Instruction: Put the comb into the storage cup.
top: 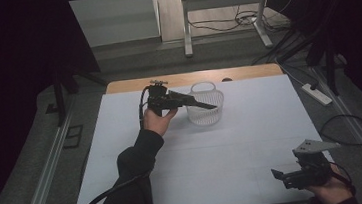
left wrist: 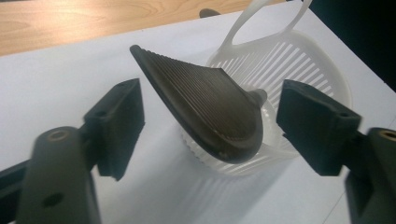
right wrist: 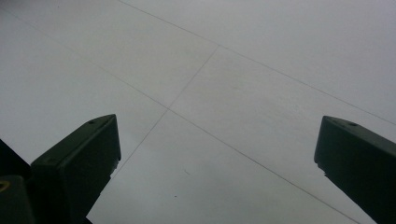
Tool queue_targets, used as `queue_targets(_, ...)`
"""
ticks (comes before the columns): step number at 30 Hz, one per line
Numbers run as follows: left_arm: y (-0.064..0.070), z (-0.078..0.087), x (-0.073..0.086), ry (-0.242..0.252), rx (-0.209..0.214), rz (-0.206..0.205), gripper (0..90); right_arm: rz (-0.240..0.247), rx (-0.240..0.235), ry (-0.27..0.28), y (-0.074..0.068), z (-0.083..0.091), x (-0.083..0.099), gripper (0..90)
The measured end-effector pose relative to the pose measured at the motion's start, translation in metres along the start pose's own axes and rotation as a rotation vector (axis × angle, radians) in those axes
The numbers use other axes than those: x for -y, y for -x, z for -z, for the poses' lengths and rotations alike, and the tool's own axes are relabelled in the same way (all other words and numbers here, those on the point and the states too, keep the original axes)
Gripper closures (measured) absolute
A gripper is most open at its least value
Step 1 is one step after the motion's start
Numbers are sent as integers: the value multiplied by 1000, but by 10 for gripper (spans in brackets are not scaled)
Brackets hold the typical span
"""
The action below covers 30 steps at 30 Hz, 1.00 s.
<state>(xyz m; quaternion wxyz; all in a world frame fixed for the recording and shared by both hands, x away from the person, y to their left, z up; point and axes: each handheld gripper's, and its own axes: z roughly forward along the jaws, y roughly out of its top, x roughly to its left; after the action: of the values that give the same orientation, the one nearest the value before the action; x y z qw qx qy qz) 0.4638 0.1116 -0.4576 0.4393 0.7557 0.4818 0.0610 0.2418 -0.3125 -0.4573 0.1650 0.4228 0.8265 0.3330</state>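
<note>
A white slatted basket (top: 205, 107) with a loop handle stands at the back middle of the white table (top: 233, 147). A dark ribbed wedge-shaped object (left wrist: 205, 107) lies tilted across the basket (left wrist: 308, 60), over its rim; in the high view its tip (top: 208, 105) points right above the basket. My left gripper (top: 184, 101) is held just left of the basket. In the left gripper view the left gripper (left wrist: 212, 100) is open, its jaws on either side of the object with a gap on each side. My right gripper (top: 279, 177) hovers open near the table's front right corner, and the right gripper (right wrist: 219, 126) has bare table between its jaws.
A strip of wooden tabletop (top: 192, 78) shows behind the white sheet. On the floor to the right lie a power strip (top: 317, 94) and looped cables (top: 347, 131). A metal desk frame (top: 222, 7) stands beyond the table.
</note>
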Motion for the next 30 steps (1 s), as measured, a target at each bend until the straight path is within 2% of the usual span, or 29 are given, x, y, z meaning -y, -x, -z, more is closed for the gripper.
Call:
queue_targets(5,1,3,0,7,-16,-23,160,-1,3,1,0,0,0,3)
queue_targets(12,2,7,-1,5,-2,-47,113,0,4,0,0,0,0,1)
queue_targets(19,2,9,-2,-4,-2,-53,76,1,3,-2,0,0,0,1)
queue_targets(30,9,15,-1,-7,-15,-138,44,3,3,1,0,0,0,1)
